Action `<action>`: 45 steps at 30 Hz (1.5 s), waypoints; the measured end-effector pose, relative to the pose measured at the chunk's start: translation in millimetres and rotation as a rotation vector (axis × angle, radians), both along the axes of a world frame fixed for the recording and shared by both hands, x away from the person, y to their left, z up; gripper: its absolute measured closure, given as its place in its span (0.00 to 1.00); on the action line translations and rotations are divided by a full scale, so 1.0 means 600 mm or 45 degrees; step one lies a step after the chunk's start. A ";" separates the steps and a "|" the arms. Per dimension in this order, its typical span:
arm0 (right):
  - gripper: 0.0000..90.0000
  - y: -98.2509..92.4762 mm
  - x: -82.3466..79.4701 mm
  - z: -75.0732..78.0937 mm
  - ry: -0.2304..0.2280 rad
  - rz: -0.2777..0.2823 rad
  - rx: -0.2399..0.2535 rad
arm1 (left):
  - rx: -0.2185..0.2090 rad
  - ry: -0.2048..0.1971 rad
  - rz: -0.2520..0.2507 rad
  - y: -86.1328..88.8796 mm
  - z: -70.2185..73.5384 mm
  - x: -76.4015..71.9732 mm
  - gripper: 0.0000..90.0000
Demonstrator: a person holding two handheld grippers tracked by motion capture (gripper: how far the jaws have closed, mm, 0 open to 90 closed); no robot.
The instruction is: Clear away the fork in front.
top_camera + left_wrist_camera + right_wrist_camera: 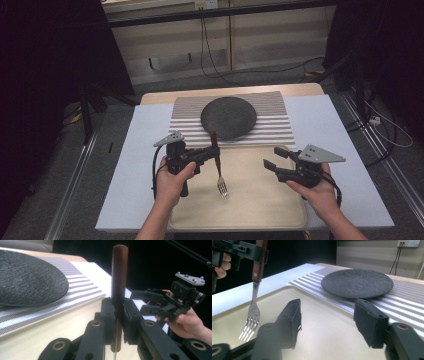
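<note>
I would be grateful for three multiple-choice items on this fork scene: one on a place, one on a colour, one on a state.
1. Where does the dark round plate lie?
A. on the striped mat
B. on the beige tray
C. on the floor

2. What colour is the fork handle?
A. white
B. reddish brown
C. green

3. How is the right tool?
A. shut on the fork
B. shut on the plate
C. open, holding nothing

Answers: 1 A, stripes surround the plate; 2 B, the handle in the left tool is wood-coloured; 3 C, its jaws stand apart with nothing between.
</note>
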State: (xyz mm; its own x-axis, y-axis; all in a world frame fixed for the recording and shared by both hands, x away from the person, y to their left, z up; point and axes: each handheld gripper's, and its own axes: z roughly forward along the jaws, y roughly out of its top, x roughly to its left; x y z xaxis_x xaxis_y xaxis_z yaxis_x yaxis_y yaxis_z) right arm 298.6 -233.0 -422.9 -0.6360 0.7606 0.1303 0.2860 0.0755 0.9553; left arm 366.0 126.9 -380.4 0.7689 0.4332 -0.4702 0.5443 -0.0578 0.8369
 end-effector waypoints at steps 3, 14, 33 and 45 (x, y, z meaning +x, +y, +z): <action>0.37 -0.013 -0.002 -0.002 -0.002 -0.024 0.000 | 0.017 0.010 0.006 0.011 0.001 0.001 0.90; 0.30 -0.048 -0.007 -0.002 -0.014 -0.092 0.001 | 0.093 0.028 0.010 0.046 -0.002 0.002 0.90; 0.23 -0.063 -0.015 -0.008 -0.032 -0.123 -0.002 | 0.115 0.092 -0.047 0.090 -0.032 0.005 0.89; 0.20 -0.071 -0.016 -0.015 -0.013 -0.133 0.019 | 0.224 0.066 -0.033 0.093 -0.068 0.007 0.83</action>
State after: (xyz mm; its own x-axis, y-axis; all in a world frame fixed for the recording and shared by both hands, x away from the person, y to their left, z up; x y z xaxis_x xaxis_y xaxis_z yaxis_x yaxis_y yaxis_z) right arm 289.1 -275.6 -431.7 -0.5545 0.8210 0.1358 0.2819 0.0317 0.9589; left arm 370.4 182.9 -421.0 0.7577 0.4924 -0.4283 0.5828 -0.2153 0.7835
